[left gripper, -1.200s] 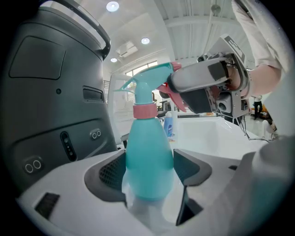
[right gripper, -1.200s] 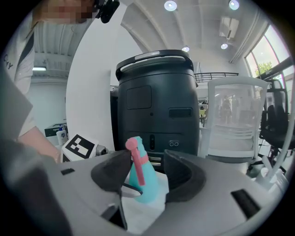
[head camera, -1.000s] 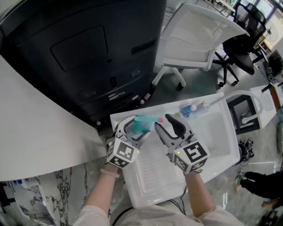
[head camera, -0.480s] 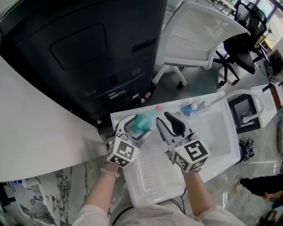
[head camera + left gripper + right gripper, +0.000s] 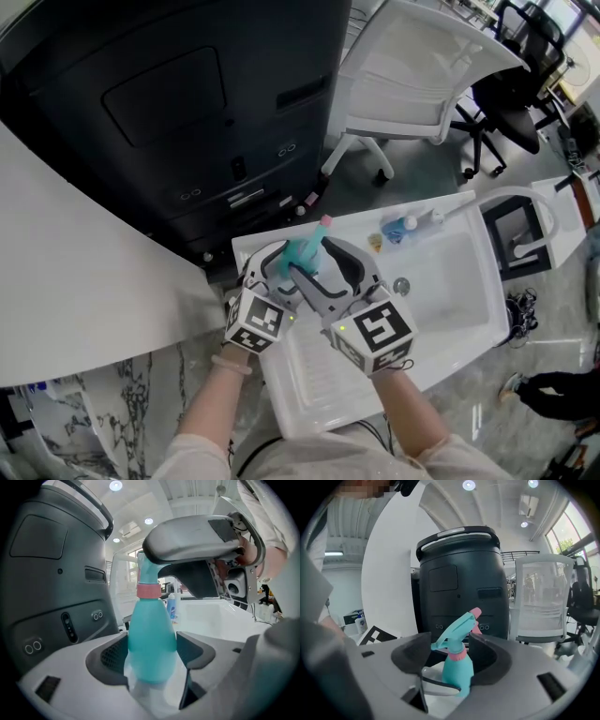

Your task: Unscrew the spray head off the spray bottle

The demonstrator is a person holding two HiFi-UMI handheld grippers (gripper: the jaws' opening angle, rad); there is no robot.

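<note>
Clamping one teal spray bottle [image 5: 300,255] by its body, the left gripper [image 5: 284,261] has both jaws pressed against the bottle's sides. The bottle is held above the ribbed drainboard end of one white sink [image 5: 450,281]. One pink collar [image 5: 148,590] joins the body to one teal spray head [image 5: 457,629], which ends in a pink nozzle tip. The right gripper [image 5: 317,262] has its two jaws placed around the spray head. These jaws are opening, with the head standing between them and a gap showing at the trigger side. One small blue-and-white bottle [image 5: 398,230] lies on the sink's far rim. Behind the sink stand one large dark cabinet [image 5: 187,112] and two chairs: one white chair [image 5: 412,84] and one black chair [image 5: 511,103].
</note>
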